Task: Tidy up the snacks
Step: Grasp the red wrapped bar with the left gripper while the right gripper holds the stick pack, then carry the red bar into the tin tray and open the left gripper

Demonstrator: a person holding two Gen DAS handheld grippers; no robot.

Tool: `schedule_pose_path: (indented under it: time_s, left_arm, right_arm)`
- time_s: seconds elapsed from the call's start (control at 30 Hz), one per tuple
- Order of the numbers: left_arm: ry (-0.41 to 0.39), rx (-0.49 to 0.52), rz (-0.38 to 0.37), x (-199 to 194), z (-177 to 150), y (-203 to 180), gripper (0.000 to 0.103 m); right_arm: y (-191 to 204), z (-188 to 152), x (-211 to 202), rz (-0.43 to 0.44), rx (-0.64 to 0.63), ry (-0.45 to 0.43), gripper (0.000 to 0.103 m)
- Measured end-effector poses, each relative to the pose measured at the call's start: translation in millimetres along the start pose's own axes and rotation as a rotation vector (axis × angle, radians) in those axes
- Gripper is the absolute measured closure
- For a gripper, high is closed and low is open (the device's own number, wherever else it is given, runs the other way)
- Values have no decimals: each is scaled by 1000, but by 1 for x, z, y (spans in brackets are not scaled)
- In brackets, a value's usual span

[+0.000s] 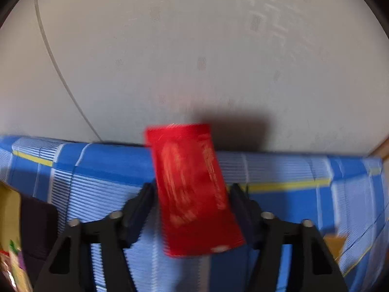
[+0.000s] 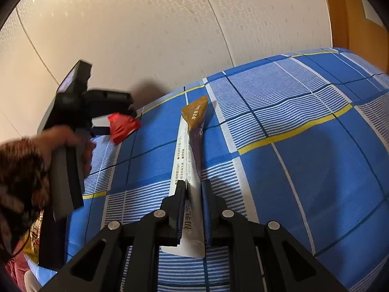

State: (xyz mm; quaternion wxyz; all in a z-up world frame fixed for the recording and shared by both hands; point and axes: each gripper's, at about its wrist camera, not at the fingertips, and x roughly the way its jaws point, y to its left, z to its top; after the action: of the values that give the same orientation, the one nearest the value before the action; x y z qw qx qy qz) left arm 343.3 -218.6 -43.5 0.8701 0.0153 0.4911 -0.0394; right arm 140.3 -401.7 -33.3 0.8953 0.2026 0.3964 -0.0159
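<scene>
A red snack packet [image 1: 194,189] sits between the fingers of my left gripper [image 1: 192,194], which is shut on it above the blue checked bedsheet [image 1: 97,170]. The view is blurred. The right wrist view shows the same left gripper [image 2: 128,119] held in a hand at the left, with the red packet [image 2: 122,126] in it. My right gripper [image 2: 193,187] is shut on a long white and brown snack stick [image 2: 190,146] that points away over the sheet.
A pale patterned wall [image 2: 145,36] stands behind the bed. A wooden frame [image 2: 345,12] is at the far right. Other snack packaging [image 1: 9,243] shows at the left wrist view's lower left edge.
</scene>
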Motion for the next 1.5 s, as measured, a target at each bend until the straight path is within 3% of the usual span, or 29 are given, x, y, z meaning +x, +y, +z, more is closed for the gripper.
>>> schedule_pose_path:
  time_s: [0.07, 0.4, 0.67, 0.73, 0.77, 0.8, 0.87, 1.07, 1.13, 1.2, 1.3, 1.5]
  left_arm:
    - [-28, 76, -14, -9, -13, -1, 50]
    - [-36, 106, -80, -55, -82, 19, 55]
    - [-81, 194, -170, -103, -151, 22, 56]
    - [-87, 203, -181, -111, -163, 26, 56]
    - [-89, 195, -188, -114, -169, 28, 56]
    - [-91, 184, -193, -115, -172, 29, 56]
    - [-95, 167, -204, -108, -172, 33, 56]
    - [-139, 196, -203, -112, -189, 32, 56]
    - [-140, 183, -211, -112, -188, 33, 56]
    - [-140, 170, -218, -113, -189, 35, 56]
    - [-141, 161, -224, -113, -190, 36, 56]
    - [-139, 194, -182, -111, -187, 28, 51]
  right_arm:
    - [1, 0, 0, -3, -2, -3, 91]
    - [-3, -2, -1, 20, 27, -12, 91]
    - [-3, -2, 0, 19, 28, -13, 91]
    - [-3, -2, -2, 26, 35, -20, 85]
    - [-2, -2, -3, 22, 30, -27, 76]
    - [1, -2, -5, 11, 16, -38, 56]
    - [11, -1, -9, -21, -28, -66, 34]
    - [39, 17, 7, -84, -167, -19, 35]
    - [44, 22, 27, -119, -205, 46, 46]
    - [48, 25, 36, -158, -253, 37, 67]
    - [56, 19, 40, -213, -337, 42, 75]
    - [39, 0, 15, -138, -236, 25, 78]
